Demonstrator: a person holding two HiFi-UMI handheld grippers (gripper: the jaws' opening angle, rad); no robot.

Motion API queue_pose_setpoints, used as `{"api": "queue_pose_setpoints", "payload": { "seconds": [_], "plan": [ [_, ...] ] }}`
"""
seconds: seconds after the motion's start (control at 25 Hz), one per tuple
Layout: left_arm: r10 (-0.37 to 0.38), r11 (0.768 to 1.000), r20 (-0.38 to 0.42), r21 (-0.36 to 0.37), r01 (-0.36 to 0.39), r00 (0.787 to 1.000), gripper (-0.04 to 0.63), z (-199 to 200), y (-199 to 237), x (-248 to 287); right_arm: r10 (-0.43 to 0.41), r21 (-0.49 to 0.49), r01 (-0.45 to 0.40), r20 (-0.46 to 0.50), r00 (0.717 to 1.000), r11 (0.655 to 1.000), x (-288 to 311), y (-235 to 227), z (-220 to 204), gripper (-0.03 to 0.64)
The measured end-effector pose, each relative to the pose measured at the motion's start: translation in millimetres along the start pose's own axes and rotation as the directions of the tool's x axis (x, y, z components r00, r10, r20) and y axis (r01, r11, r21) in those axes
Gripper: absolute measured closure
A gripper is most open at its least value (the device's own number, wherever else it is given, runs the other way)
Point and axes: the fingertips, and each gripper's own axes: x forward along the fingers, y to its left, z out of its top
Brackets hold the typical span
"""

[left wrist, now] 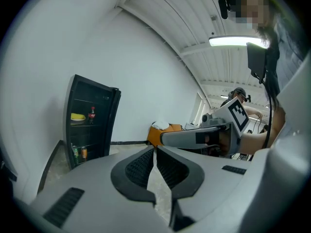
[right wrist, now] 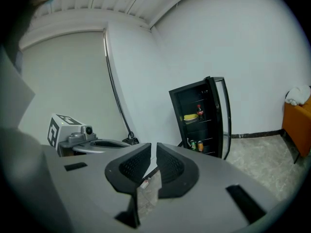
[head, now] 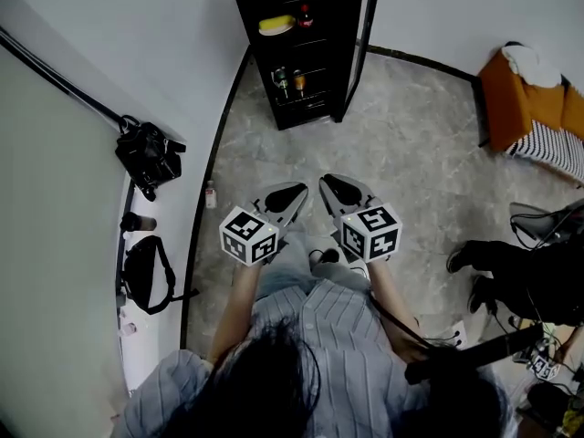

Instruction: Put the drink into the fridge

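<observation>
A black fridge [head: 306,48] stands with its door [head: 361,44] swung wide at the far end of the floor. On its shelves are a cola bottle [head: 305,14], a yellow dish [head: 276,25] and cans [head: 290,82]. A small bottle [head: 211,194] lies on the floor by the left wall. My left gripper [head: 297,192] and right gripper [head: 330,185] are held side by side in front of my body, both pointing toward the fridge. Both are shut with nothing in them. The left gripper [left wrist: 154,150] shows its pads meeting; the right gripper [right wrist: 153,147] shows its pads nearly touching.
Two black bags [head: 148,158] [head: 144,272] rest on a white ledge along the left wall. An orange seat [head: 534,108] with a white cloth stands at the far right. A person's dark legs and shoes [head: 497,267] and cables are at the right.
</observation>
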Motion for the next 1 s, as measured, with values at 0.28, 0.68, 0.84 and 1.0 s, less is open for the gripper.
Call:
{"api": "queue_pose_setpoints", "payload": {
  "seconds": [0.28, 0.68, 0.84, 1.0],
  "plan": [
    [0.014, 1.000, 0.005, 0.011, -0.014, 1.000, 0.586, -1, -8, -8, 0.029, -0.025, -0.030, -0.017, 0.999, 0.999, -6, 15, -10, 0.578],
    [0.002, 1.000, -0.002, 0.016, -0.002, 1.000, 0.586, 0, -8, -3, 0.032, -0.036, -0.033, -0.030, 0.999, 0.999, -2, 12, -9, 0.581],
    [0.000, 1.000, 0.000, 0.017, 0.000, 1.000, 0.586, 1, -6, -1, 0.032, -0.042, -0.033, -0.034, 0.999, 0.999, 0, 11, -10, 0.581],
    [-0.003, 1.000, 0.003, 0.014, 0.003, 1.000, 0.586, 4, -4, 2, 0.028, -0.042, -0.030, -0.045, 0.999, 0.999, 3, 7, -9, 0.581]
  ]
}}
